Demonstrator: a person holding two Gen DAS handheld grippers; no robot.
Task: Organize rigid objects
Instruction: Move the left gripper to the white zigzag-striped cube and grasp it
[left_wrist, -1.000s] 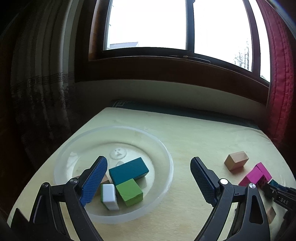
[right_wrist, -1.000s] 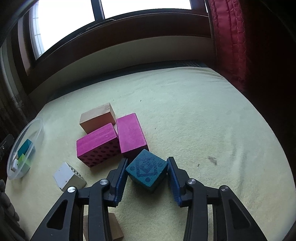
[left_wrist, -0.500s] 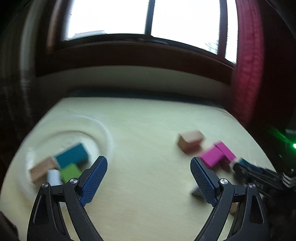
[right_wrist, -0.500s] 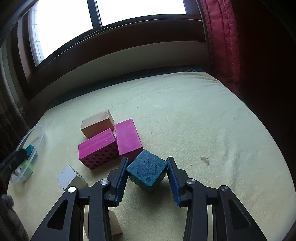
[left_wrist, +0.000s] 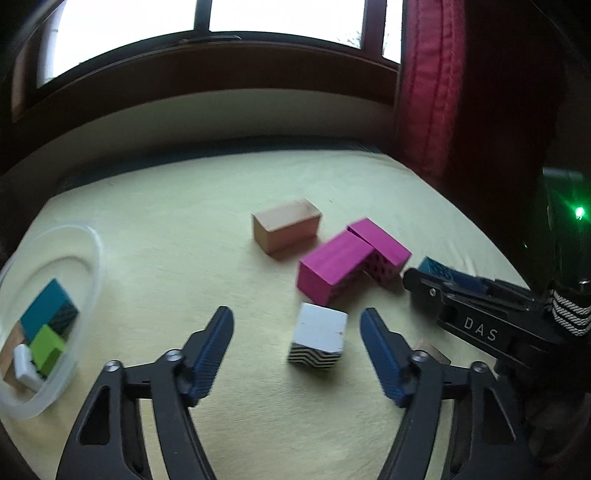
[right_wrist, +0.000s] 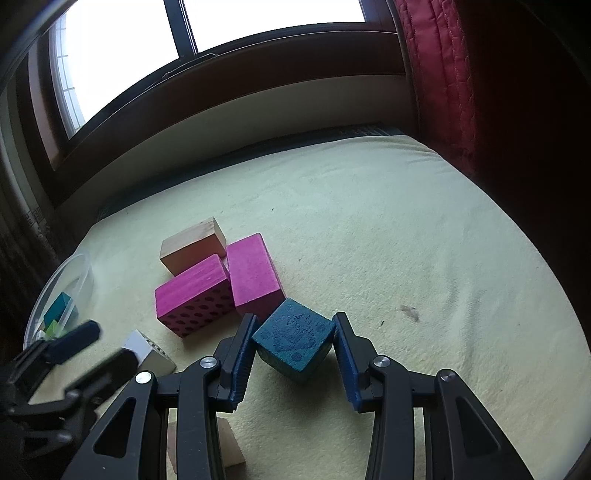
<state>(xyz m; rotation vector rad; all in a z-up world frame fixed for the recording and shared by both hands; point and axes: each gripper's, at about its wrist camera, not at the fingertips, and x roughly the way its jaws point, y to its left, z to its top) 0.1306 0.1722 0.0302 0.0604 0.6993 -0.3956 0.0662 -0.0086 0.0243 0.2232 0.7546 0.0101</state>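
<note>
My left gripper (left_wrist: 295, 325) is open low over the yellow mat, and a white cube with a zigzag side (left_wrist: 319, 338) sits between its fingertips, nearer the right one and untouched. My right gripper (right_wrist: 293, 328) is shut on a teal patterned cube (right_wrist: 293, 338), held tilted at mat level. That teal cube (left_wrist: 434, 266) peeks out behind the right gripper's black finger in the left wrist view. Two magenta blocks (right_wrist: 195, 291) (right_wrist: 253, 273) and a tan block (right_wrist: 194, 243) lie just beyond it. The left gripper (right_wrist: 110, 345) shows blurred around the white cube (right_wrist: 147, 350).
A clear plastic bowl (left_wrist: 92, 254) at the mat's left edge holds teal, green, white and tan blocks. Another pale wooden block (right_wrist: 229, 443) lies under the right gripper. A red curtain (right_wrist: 443, 74) hangs at the right, and a window sill runs along the back.
My left gripper has swung right, from above the bowl to around the white cube, staying open. My right gripper stays shut on the teal cube, which now sits more tilted.
</note>
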